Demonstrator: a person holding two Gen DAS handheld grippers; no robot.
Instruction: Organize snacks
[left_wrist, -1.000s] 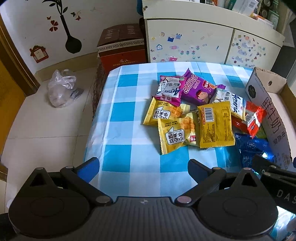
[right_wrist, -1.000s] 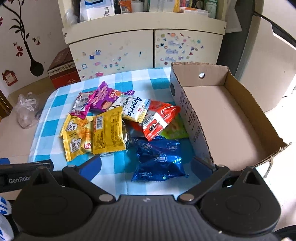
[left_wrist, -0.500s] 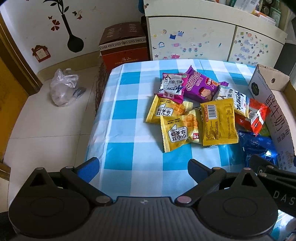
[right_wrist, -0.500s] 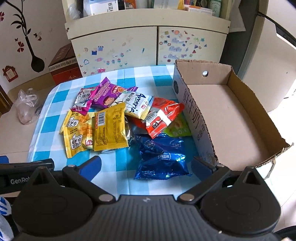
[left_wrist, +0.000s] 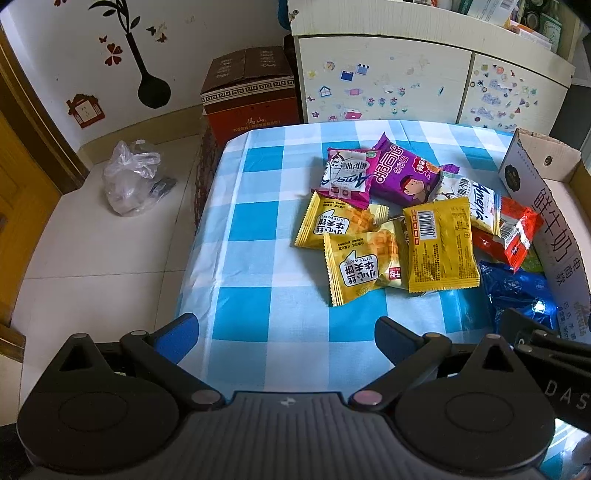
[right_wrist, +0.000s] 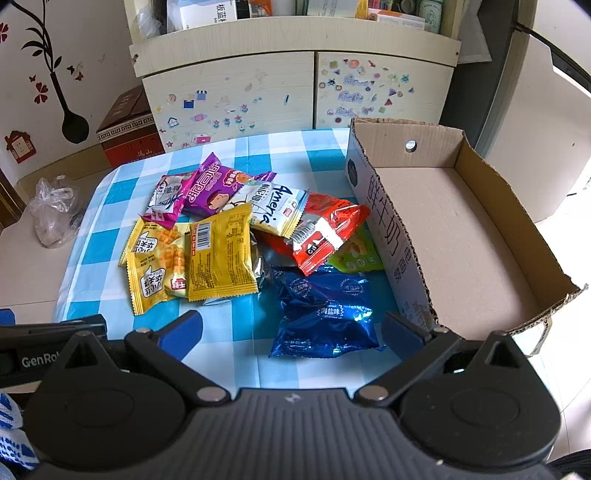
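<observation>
Room: a tabletop (left_wrist: 266, 258) under a blue-and-white checked cloth stands before a cream cabinet (right_wrist: 295, 92) dotted with stickers.
Left gripper (left_wrist: 286, 332): fingers spread wide, holding nothing, hovering over the near edge of the tabletop.
Right gripper (right_wrist: 291, 328): fingers spread wide, empty, with the blue packet (right_wrist: 325, 314) lying between and just ahead of them.
Snack pile (left_wrist: 406, 221): ahead of the left fingers and to their right; yellow waffle packets (left_wrist: 362, 266), a yellow packet (left_wrist: 439, 243) showing its barcode, a purple packet (left_wrist: 402, 173), a red packet (right_wrist: 325, 232) and a green packet (right_wrist: 358, 254), overlapping.
Cardboard box (right_wrist: 461, 229): open, empty, ahead-right of the right fingers, just beside the pile.
Floor: a clear plastic bag (left_wrist: 129, 181) lies far left of the left fingers.
</observation>
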